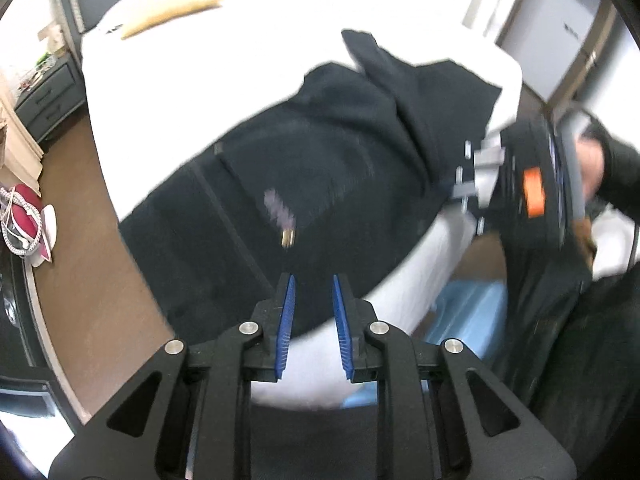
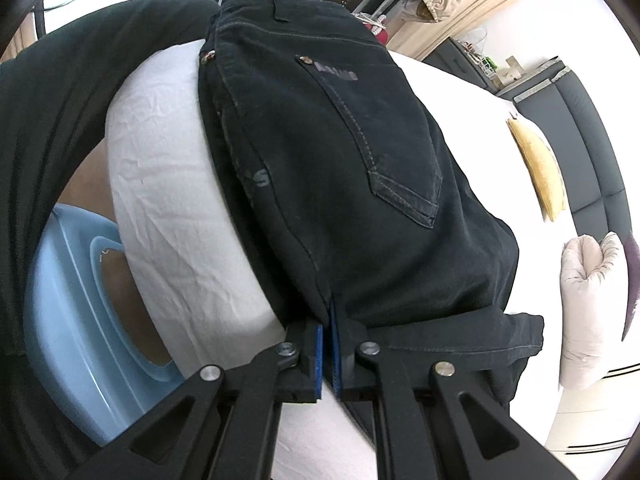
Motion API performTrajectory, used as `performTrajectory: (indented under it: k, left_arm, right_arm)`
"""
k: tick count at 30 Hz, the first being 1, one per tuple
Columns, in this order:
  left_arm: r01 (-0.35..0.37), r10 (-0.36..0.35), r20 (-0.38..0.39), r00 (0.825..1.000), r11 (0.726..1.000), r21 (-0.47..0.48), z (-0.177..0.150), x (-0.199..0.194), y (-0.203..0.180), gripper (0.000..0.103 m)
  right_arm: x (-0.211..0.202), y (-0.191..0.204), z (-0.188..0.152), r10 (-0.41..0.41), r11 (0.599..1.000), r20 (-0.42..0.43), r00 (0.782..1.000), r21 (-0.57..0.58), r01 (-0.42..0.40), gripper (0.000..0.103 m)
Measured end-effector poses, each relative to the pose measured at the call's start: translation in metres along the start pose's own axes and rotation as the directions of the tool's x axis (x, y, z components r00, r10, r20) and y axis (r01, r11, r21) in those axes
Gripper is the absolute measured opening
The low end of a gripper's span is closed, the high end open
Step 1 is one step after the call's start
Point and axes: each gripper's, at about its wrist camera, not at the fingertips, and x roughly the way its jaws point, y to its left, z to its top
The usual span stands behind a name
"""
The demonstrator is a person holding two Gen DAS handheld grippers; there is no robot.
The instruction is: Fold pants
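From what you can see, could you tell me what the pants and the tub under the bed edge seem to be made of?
The pants look like black denim: matte weave, contrast stitching, rivets, a patch pocket. The tub looks like light-blue moulded plastic, smooth and slightly glossy.

White bed (image 1: 248, 60), brown floor (image 1: 96, 280)

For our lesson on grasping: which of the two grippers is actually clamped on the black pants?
The right gripper: its blue pads are pressed together on the pants edge. The left gripper stands apart, holding nothing.
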Motion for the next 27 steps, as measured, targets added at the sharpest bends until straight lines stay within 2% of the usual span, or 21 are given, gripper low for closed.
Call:
performTrajectory:
  k: [3, 6, 8, 10, 12, 13, 14, 16, 18, 21, 23, 24, 25, 27]
  left_arm:
    - [0.037, -0.035, 0.037, 0.999, 0.998, -0.05, 0.022, 0.02, -0.009, 0.019]
    - [0.06, -0.059, 0.011, 0.998, 0.995, -0.084, 0.033, 0.06, -0.019, 0.019]
    - [0.024, -0.029, -0.061, 0.998, 0.996, -0.085, 0.03, 0.094, -0.025, 0.019]
    - [-0.001, -0.001, -0.029, 1.0, 0.997, -0.073, 0.025, 0.103, -0.03, 0.019]
    - [0.007, -0.01, -0.029, 1.0, 0.995, -0.1, 0.025, 0.099, -0.028, 0.019]
    - [0.014, -0.017, -0.032, 0.999, 0.994, -0.111, 0.025, 0.099, -0.027, 0.019]
    - [0.02, -0.024, -0.031, 0.999, 0.993, -0.119, 0.024, 0.098, -0.026, 0.019]
    - [0.024, -0.028, -0.028, 0.999, 0.991, -0.129, 0.023, 0.099, -0.027, 0.019]
    - [0.028, -0.034, -0.038, 0.999, 0.987, -0.161, 0.026, 0.096, -0.023, 0.019]
    - [0.047, -0.051, -0.015, 0.999, 0.976, -0.213, 0.037, 0.088, -0.022, 0.019]
    - [0.077, -0.074, 0.022, 0.997, 0.971, -0.225, 0.046, 0.082, -0.023, 0.019]
    - [0.086, -0.08, 0.036, 0.996, 0.969, -0.234, 0.05, 0.082, -0.022, 0.019]
    - [0.091, -0.086, 0.034, 0.996, 0.966, -0.24, 0.053, 0.086, -0.022, 0.019]
    - [0.089, -0.093, -0.004, 0.996, 0.958, -0.272, 0.051, 0.103, -0.017, 0.019]
  right_arm:
    - [0.0, 0.001, 0.002, -0.003, 1.0, -0.003, 1.0, 0.017, 0.003, 0.008]
    - [-0.001, 0.001, 0.002, -0.008, 0.998, 0.004, 1.0, 0.057, 0.007, 0.008]
    - [-0.002, 0.0, 0.0, -0.011, 0.996, 0.013, 1.0, 0.094, 0.01, 0.008]
    - [-0.003, -0.002, -0.002, -0.015, 0.99, 0.02, 1.0, 0.142, 0.012, 0.01]
    - [-0.009, -0.008, -0.006, -0.003, 0.98, 0.024, 1.0, 0.201, -0.002, 0.016]
    - [-0.014, -0.012, -0.009, 0.008, 0.971, 0.03, 1.0, 0.238, -0.015, 0.026]
    - [-0.02, -0.018, -0.012, 0.035, 0.96, 0.046, 0.998, 0.276, -0.047, 0.05]
    - [-0.036, -0.041, -0.024, 0.123, 0.904, 0.133, 0.983, 0.393, -0.166, 0.071]
    - [-0.048, -0.077, -0.042, 0.155, 0.815, 0.216, 0.964, 0.523, -0.248, 0.071]
    - [-0.047, -0.154, -0.087, 0.148, 0.575, 0.324, 0.934, 0.74, -0.348, 0.071]
    - [-0.038, -0.209, -0.127, 0.094, 0.354, 0.422, 0.902, 0.832, -0.427, 0.07]
    - [-0.031, -0.231, -0.145, 0.057, 0.261, 0.452, 0.89, 0.854, -0.451, 0.068]
    - [-0.02, -0.258, -0.167, 0.011, 0.141, 0.475, 0.88, 0.87, -0.472, 0.065]
    - [0.001, -0.289, -0.192, -0.029, -0.005, 0.522, 0.853, 0.853, -0.522, 0.062]
